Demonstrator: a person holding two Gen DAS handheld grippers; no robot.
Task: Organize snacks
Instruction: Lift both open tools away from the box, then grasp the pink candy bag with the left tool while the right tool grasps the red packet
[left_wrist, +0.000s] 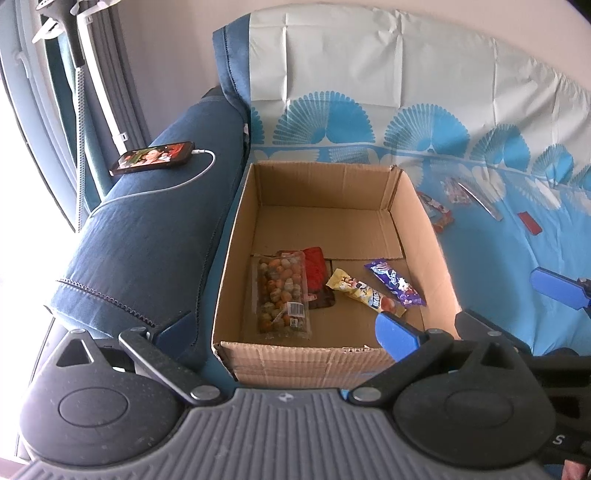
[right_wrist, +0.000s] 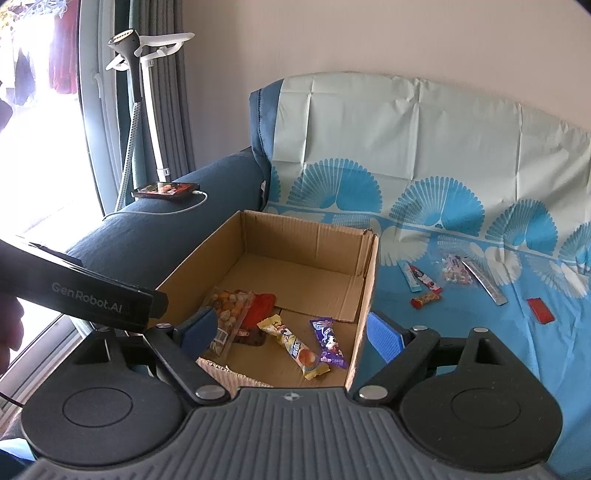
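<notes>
The cardboard box (left_wrist: 332, 236) is standing at the left end of the sofa seat, against the armrest, and is holding a clear bag of mixed sweets (left_wrist: 281, 295), a red packet, a yellow bar (left_wrist: 364, 291) and a purple bar (left_wrist: 397, 284). More small wrappers (right_wrist: 424, 284) are lying right of it on the patterned cover (right_wrist: 461, 350). Both the left tool (left_wrist: 284, 328) and the right tool (right_wrist: 291, 334) are hanging released and empty. The wrappers are probably light, crinkly and slippery, so pinching across the middle seems safest.
</notes>
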